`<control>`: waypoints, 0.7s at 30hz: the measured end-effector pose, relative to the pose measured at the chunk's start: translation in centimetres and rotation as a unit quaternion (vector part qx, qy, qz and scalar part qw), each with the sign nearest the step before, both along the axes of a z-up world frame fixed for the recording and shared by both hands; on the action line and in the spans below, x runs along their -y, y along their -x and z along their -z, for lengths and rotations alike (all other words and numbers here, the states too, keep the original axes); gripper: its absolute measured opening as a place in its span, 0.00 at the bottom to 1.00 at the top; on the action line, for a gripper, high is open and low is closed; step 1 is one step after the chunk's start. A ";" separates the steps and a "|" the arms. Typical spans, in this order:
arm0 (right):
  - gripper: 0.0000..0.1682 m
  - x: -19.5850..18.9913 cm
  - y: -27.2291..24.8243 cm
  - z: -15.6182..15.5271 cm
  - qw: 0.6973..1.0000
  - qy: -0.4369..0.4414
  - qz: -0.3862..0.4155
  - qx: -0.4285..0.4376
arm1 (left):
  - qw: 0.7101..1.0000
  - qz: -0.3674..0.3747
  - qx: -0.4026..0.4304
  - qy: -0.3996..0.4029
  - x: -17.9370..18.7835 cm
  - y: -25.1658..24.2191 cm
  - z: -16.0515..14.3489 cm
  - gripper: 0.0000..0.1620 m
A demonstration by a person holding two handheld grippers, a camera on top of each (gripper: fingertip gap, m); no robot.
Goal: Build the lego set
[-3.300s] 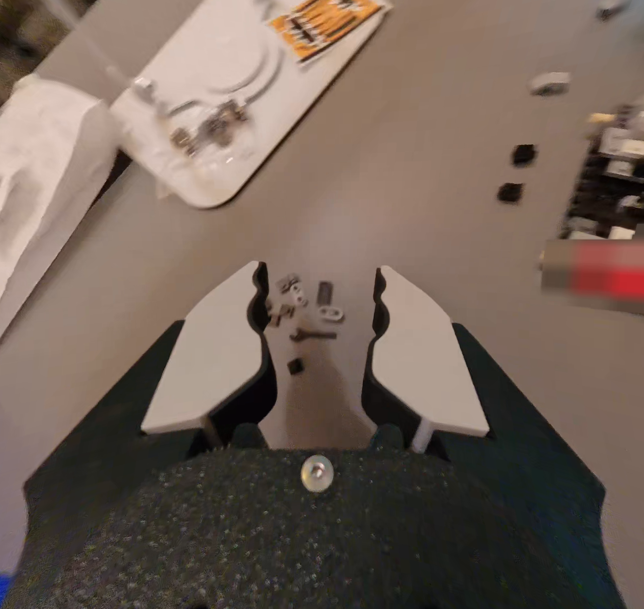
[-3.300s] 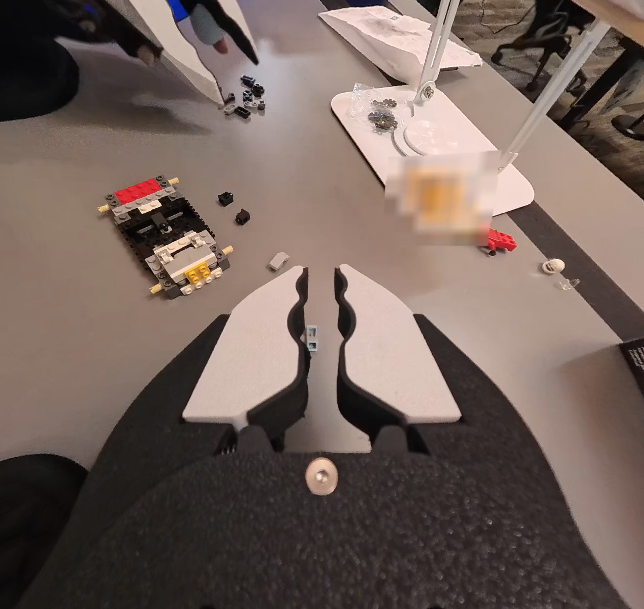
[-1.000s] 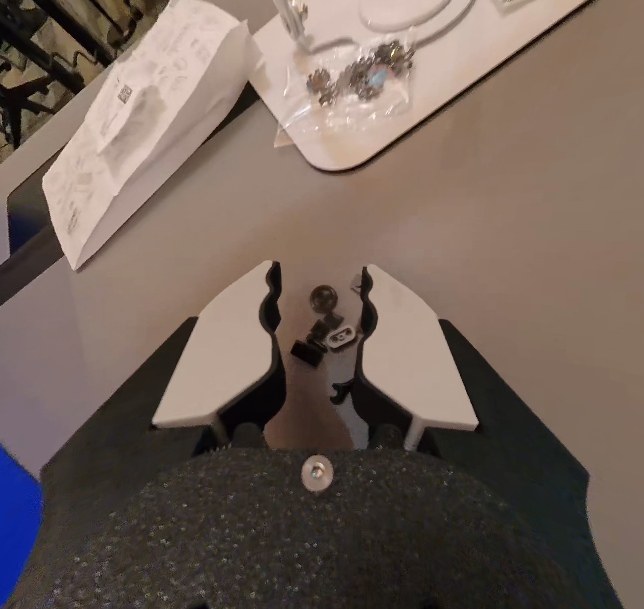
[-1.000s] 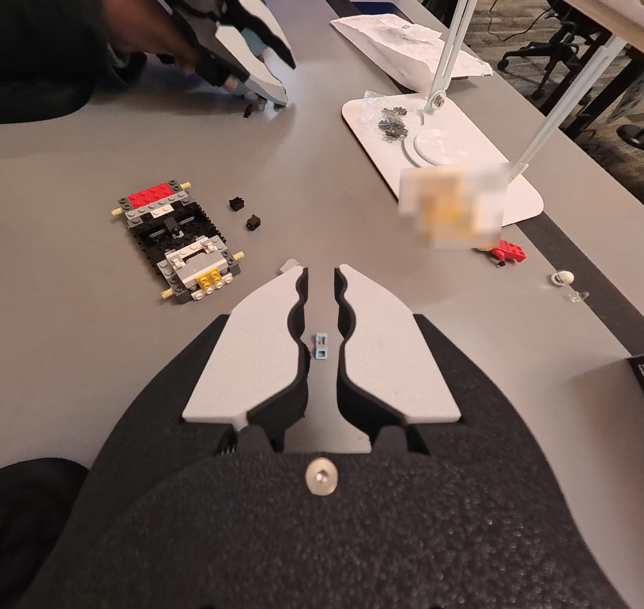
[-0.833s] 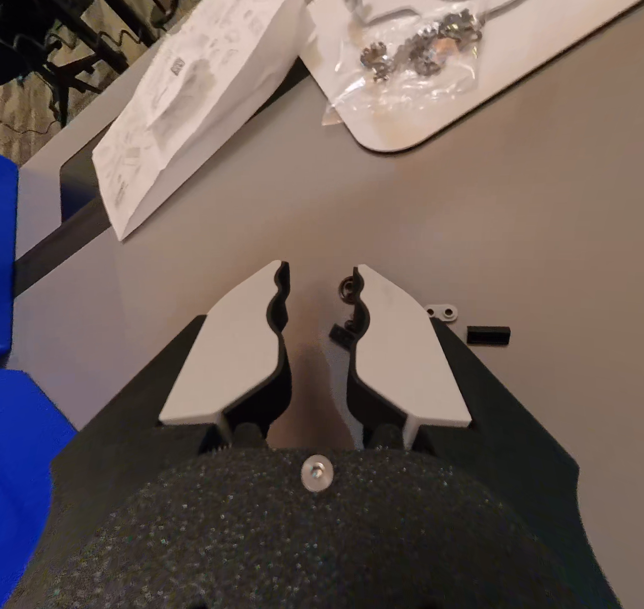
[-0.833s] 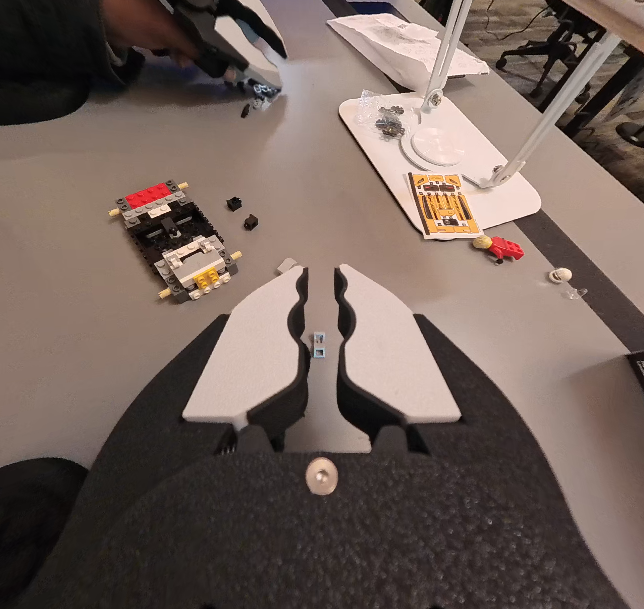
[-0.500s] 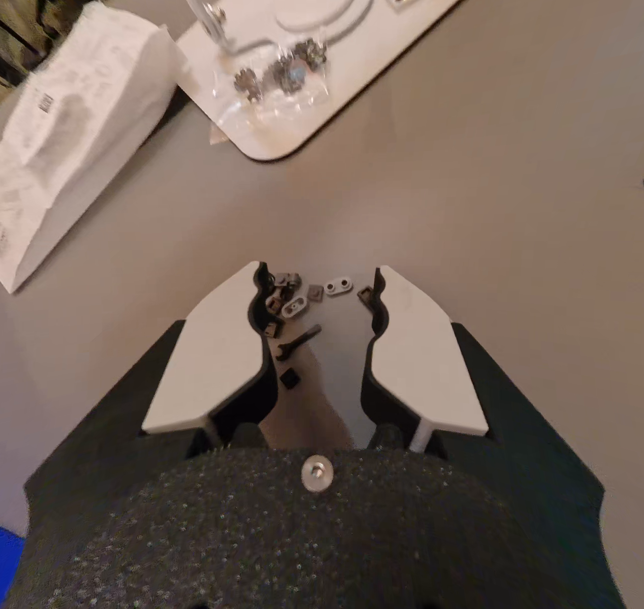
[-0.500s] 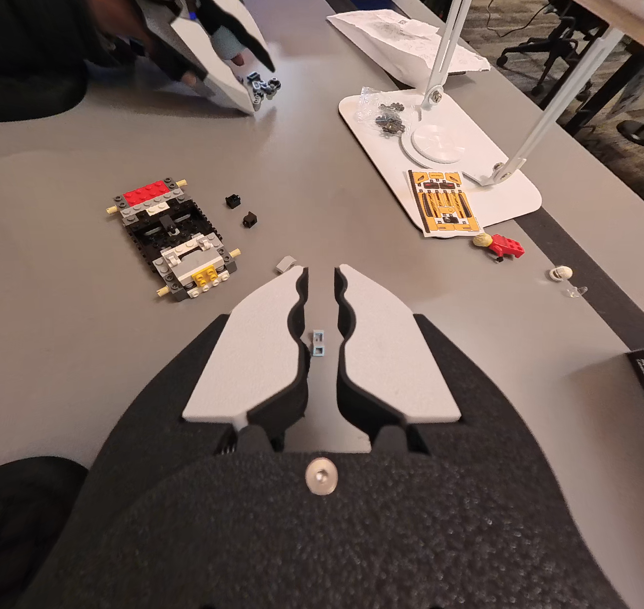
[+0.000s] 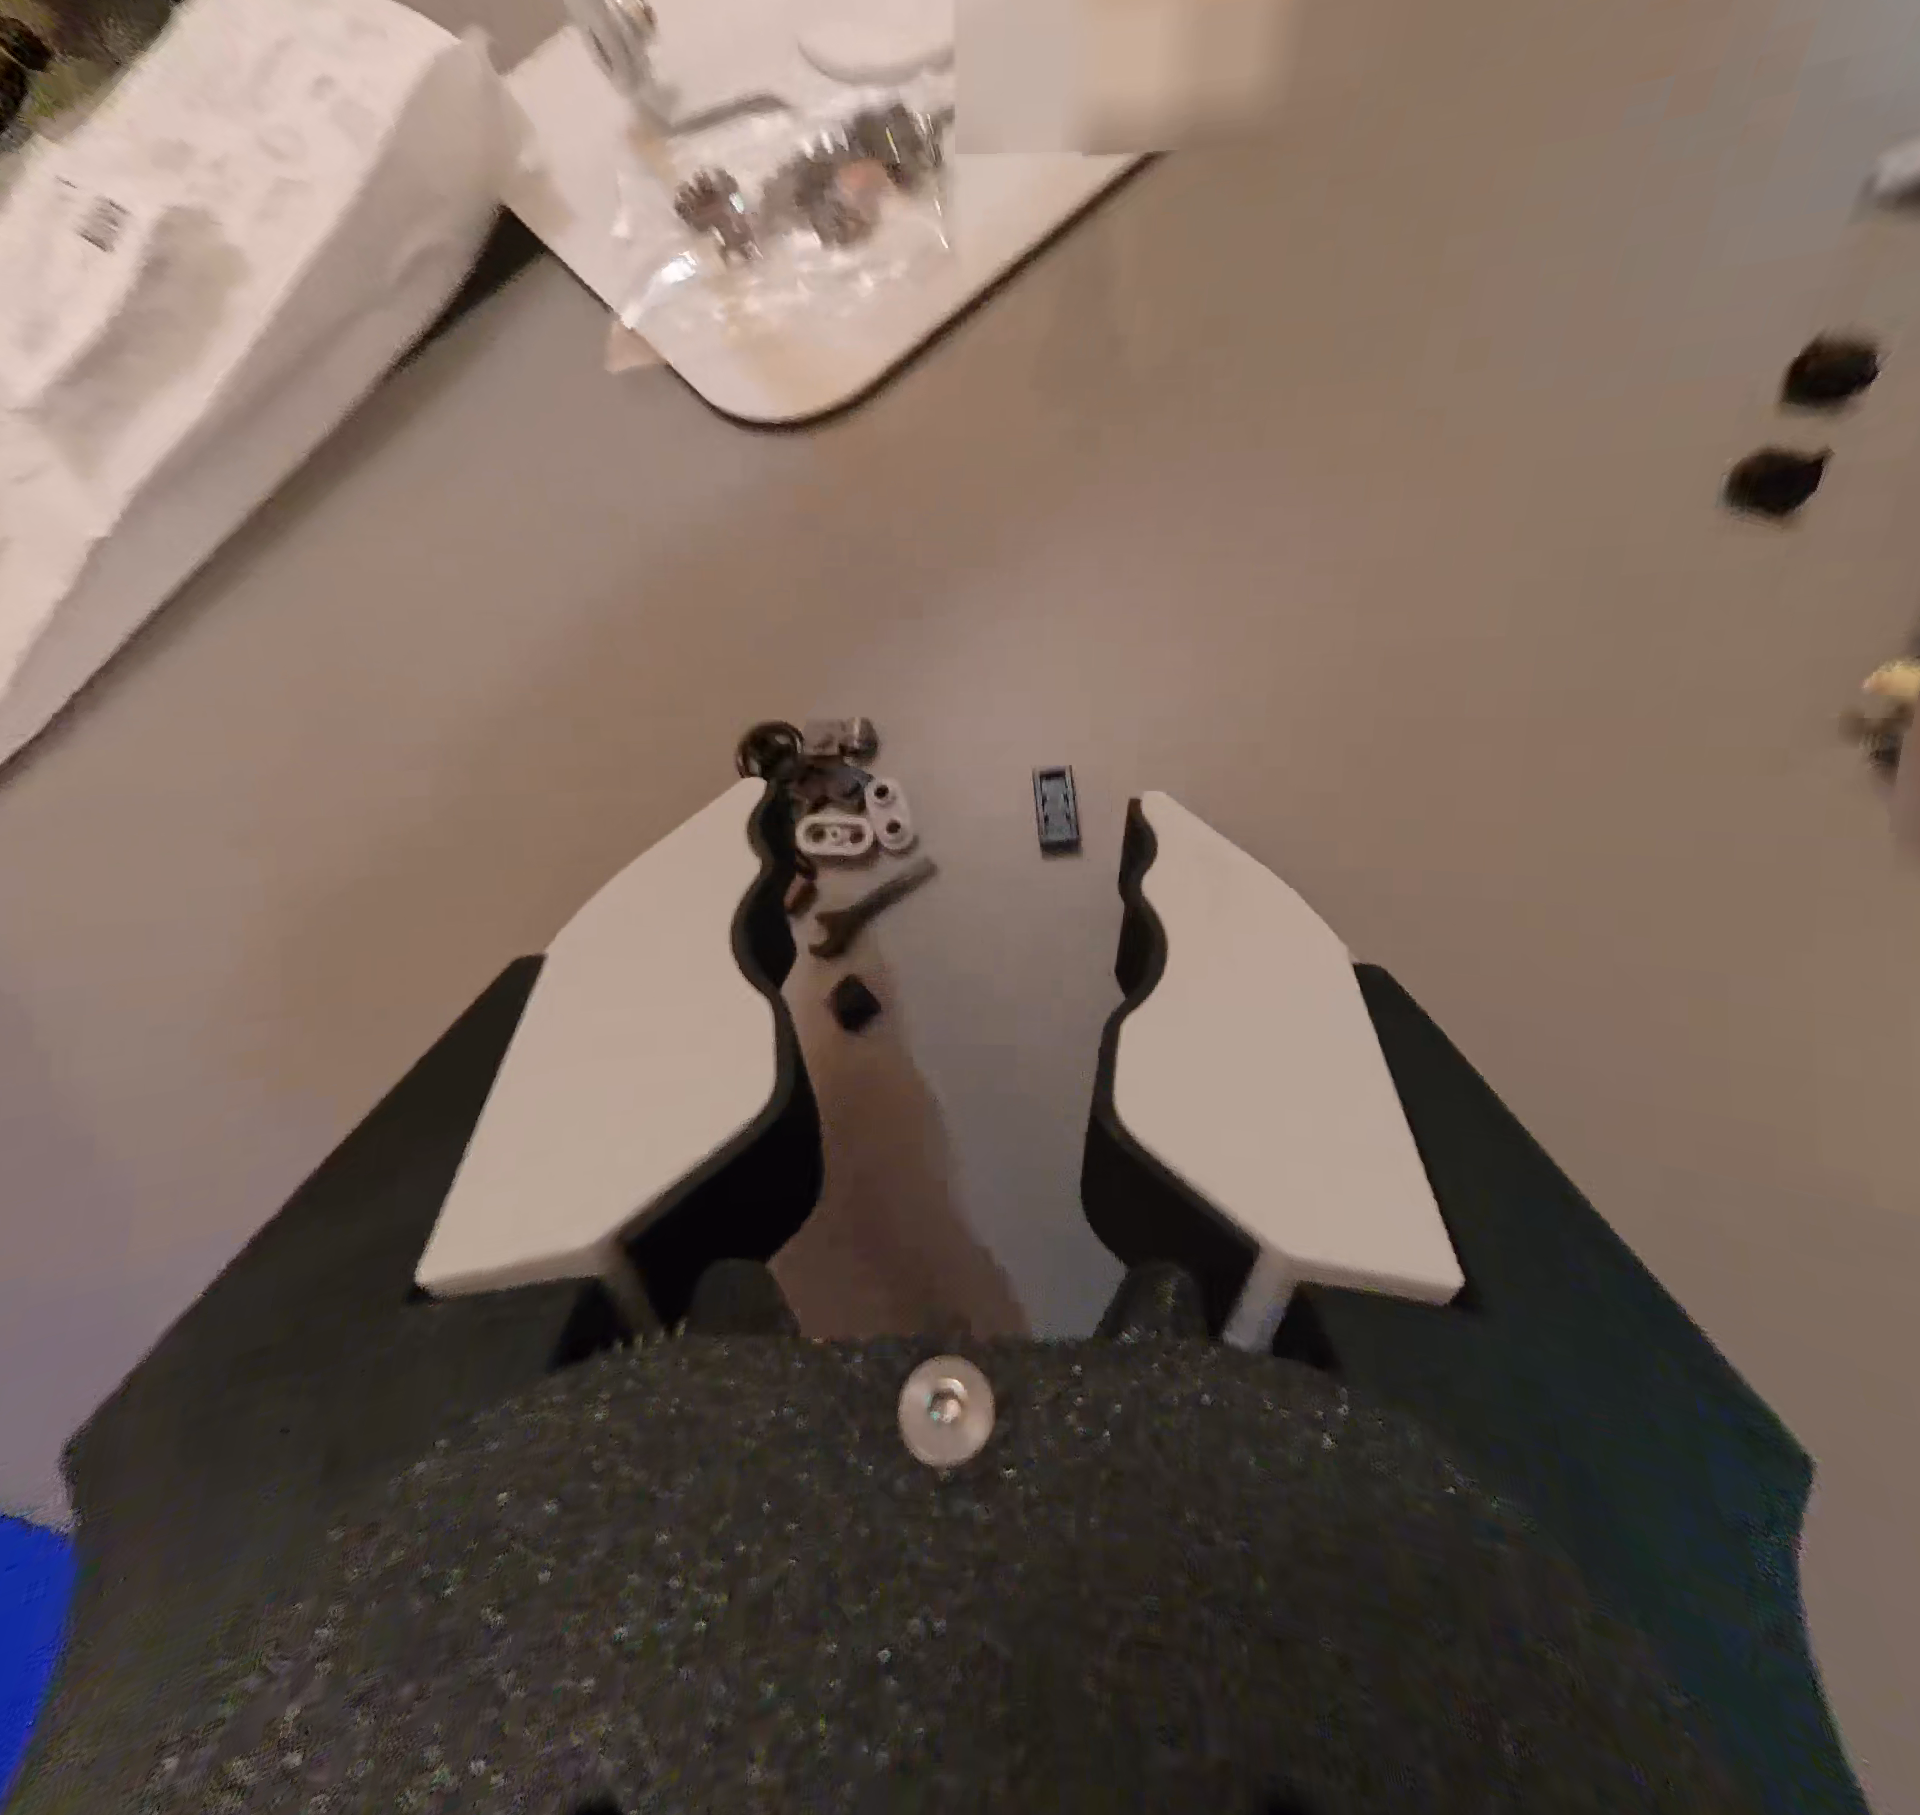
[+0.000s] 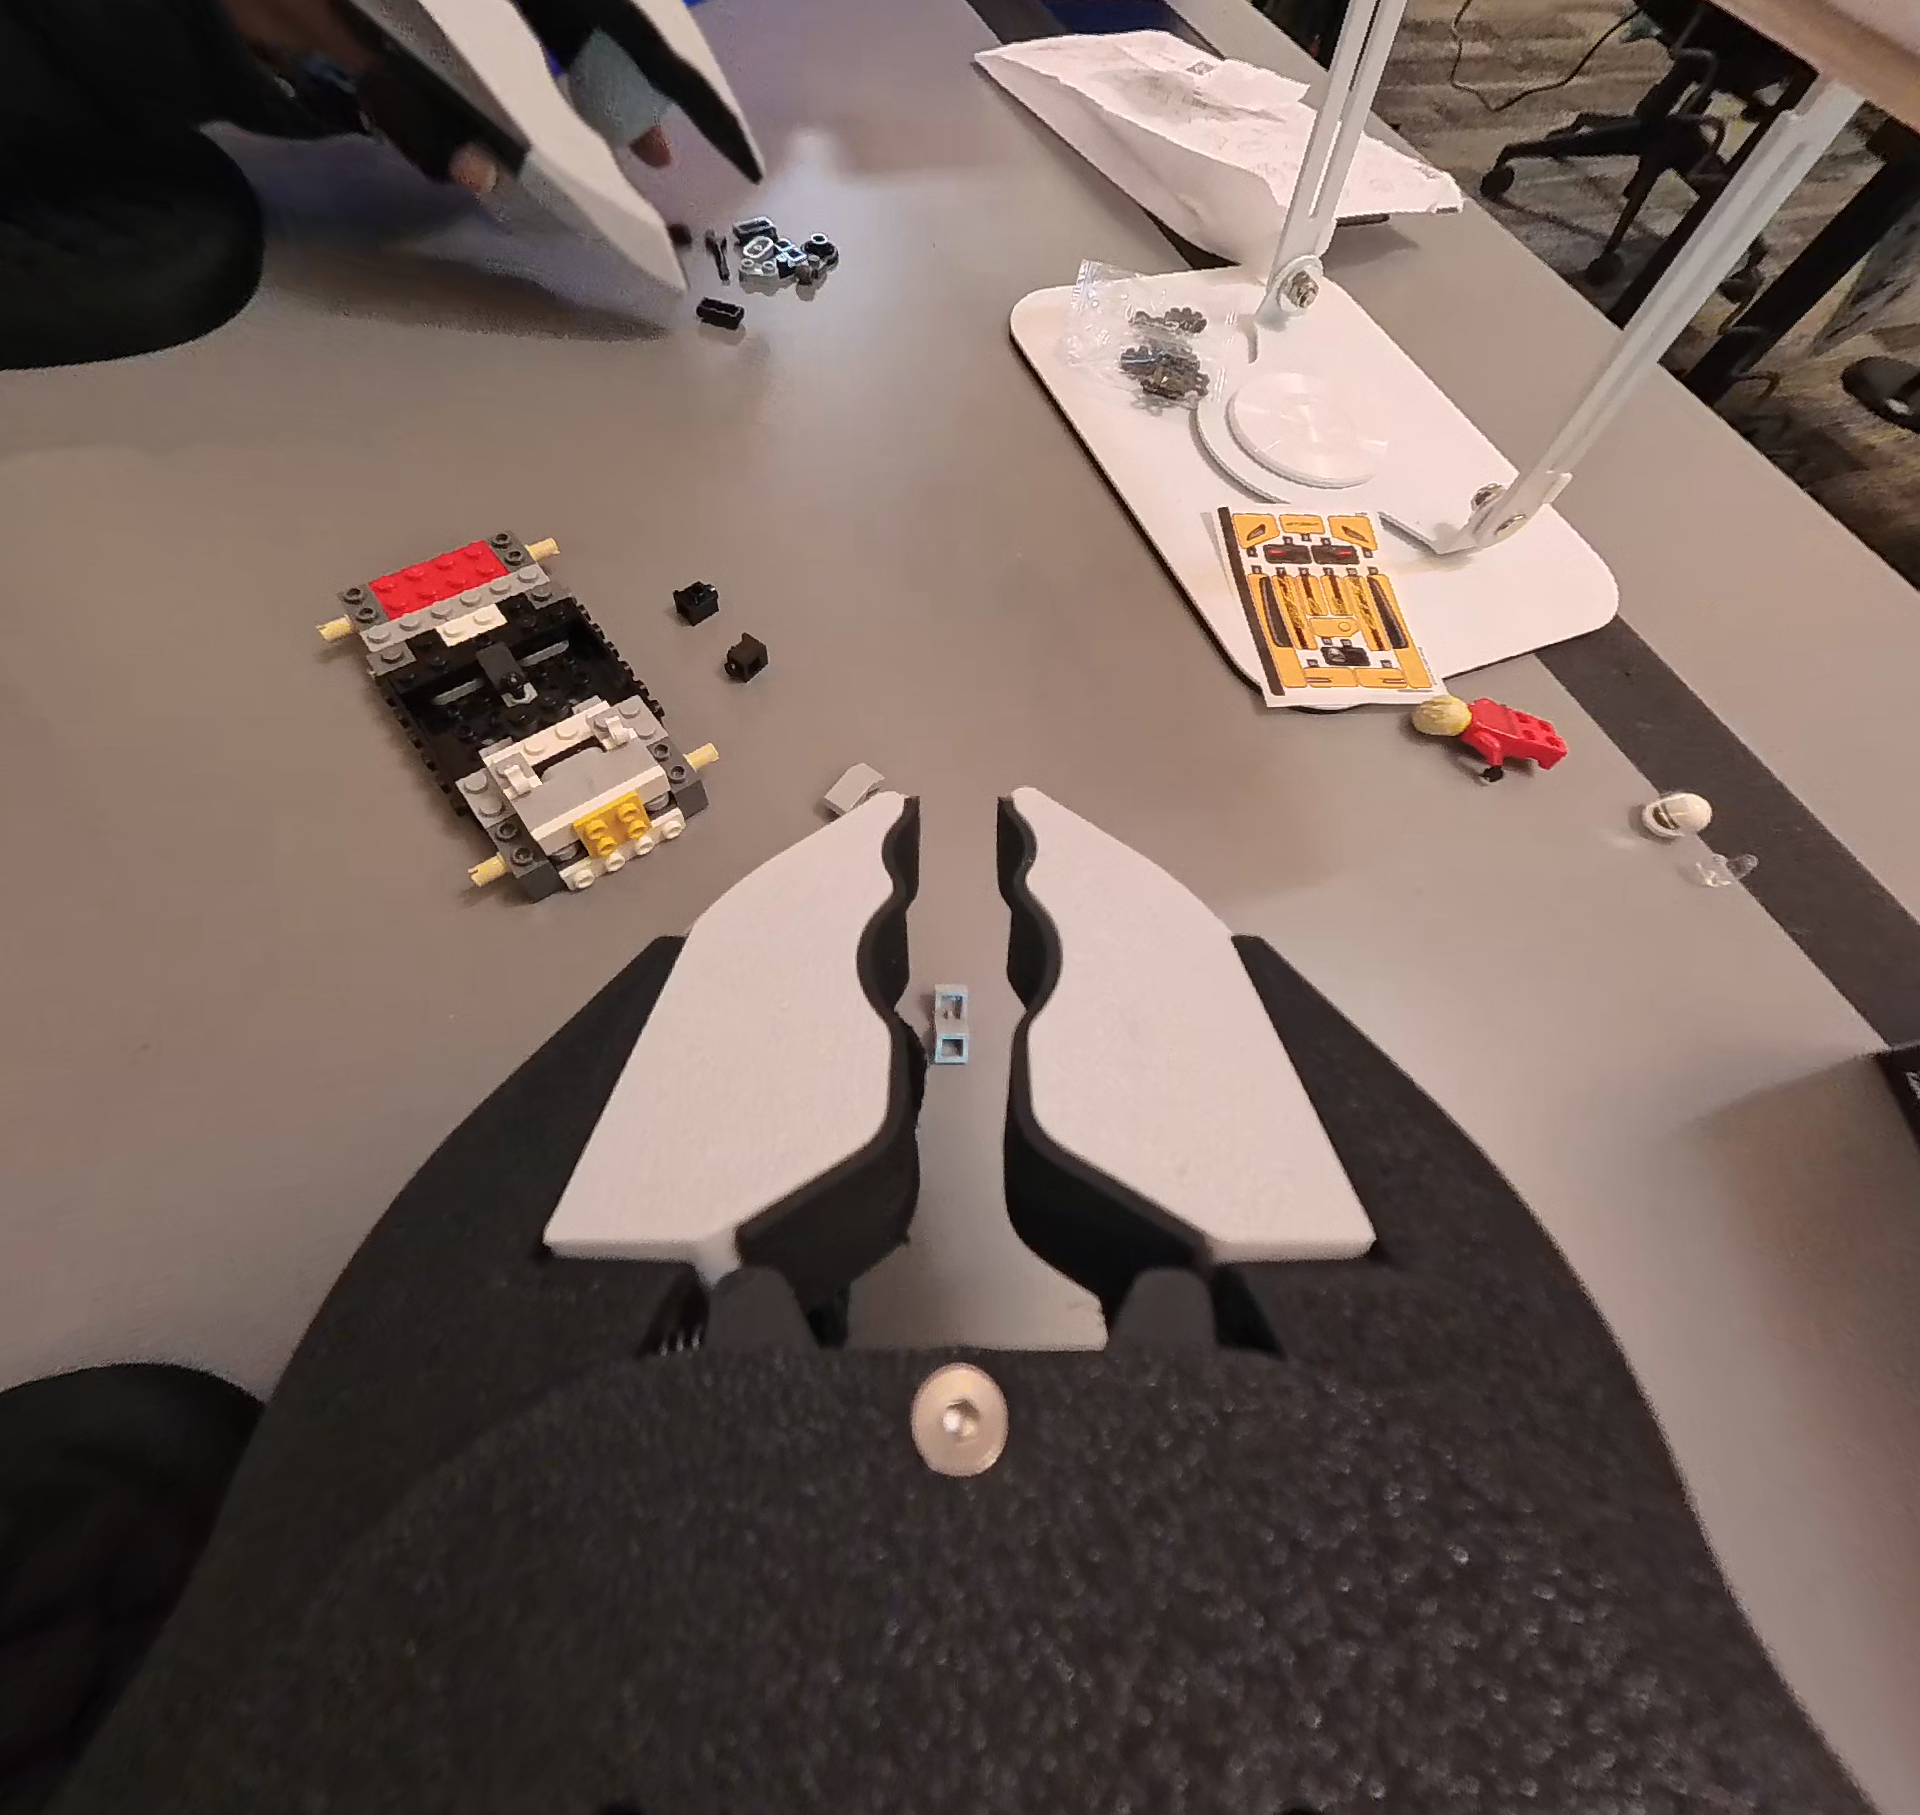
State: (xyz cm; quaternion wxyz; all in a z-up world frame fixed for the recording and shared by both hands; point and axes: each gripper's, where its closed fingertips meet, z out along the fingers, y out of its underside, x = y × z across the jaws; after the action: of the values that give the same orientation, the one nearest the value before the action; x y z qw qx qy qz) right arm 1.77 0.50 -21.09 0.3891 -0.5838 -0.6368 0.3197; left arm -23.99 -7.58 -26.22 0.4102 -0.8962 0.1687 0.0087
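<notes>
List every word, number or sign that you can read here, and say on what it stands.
Nothing can be read for certain.
White paper bag: grey print, too small to read.
Orange sticker sheet: tiny markings, not readable.
Black object at the right edge: white print, cut off.
Lego car build: no writing visible.

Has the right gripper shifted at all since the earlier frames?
No. The right gripper still sits in the same place relative to the partly built car, with the small light blue piece between its fingers.
</notes>
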 end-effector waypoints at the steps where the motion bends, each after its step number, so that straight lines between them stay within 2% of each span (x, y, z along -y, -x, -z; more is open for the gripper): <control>1: 0.08 0.0 0.0 0.1 1.000 0.001 -0.001 0.001 | 1.000 0.001 -0.018 0.008 0.0 0.1 0.7 0.37; 4: 0.08 0.2 0.1 0.2 1.000 -0.001 -0.004 0.004 | 0.999 -0.019 -0.026 -0.002 -0.8 0.5 1.0 0.30; 7: 0.08 0.1 0.0 0.1 1.000 -0.002 -0.002 0.002 | 0.995 -0.078 -0.064 -0.011 -0.9 2.9 0.7 0.23; 10: 0.08 0.1 0.0 0.0 1.000 -0.002 -0.002 0.001 | 0.992 -0.117 -0.051 -0.017 -0.3 4.4 0.2 0.24; 12: 0.08 0.2 0.0 0.0 1.000 -0.004 -0.002 0.002 | 0.994 -0.103 -0.026 -0.019 0.3 3.8 -0.3 0.30; 15: 0.08 0.0 0.0 -0.1 1.000 -0.002 0.000 0.000 | 0.995 -0.096 -0.034 0.016 2.1 3.7 0.2 0.32; 21: 0.08 0.2 0.2 0.4 1.000 0.001 -0.005 0.006 | 0.988 -0.127 -0.083 0.038 3.4 5.0 0.8 0.25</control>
State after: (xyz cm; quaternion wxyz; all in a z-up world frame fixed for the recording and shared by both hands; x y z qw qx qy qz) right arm 1.59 0.26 -21.49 0.3829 -0.5834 -0.6414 0.3188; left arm -28.94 -10.95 -26.99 0.3563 -0.9214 0.0872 0.1283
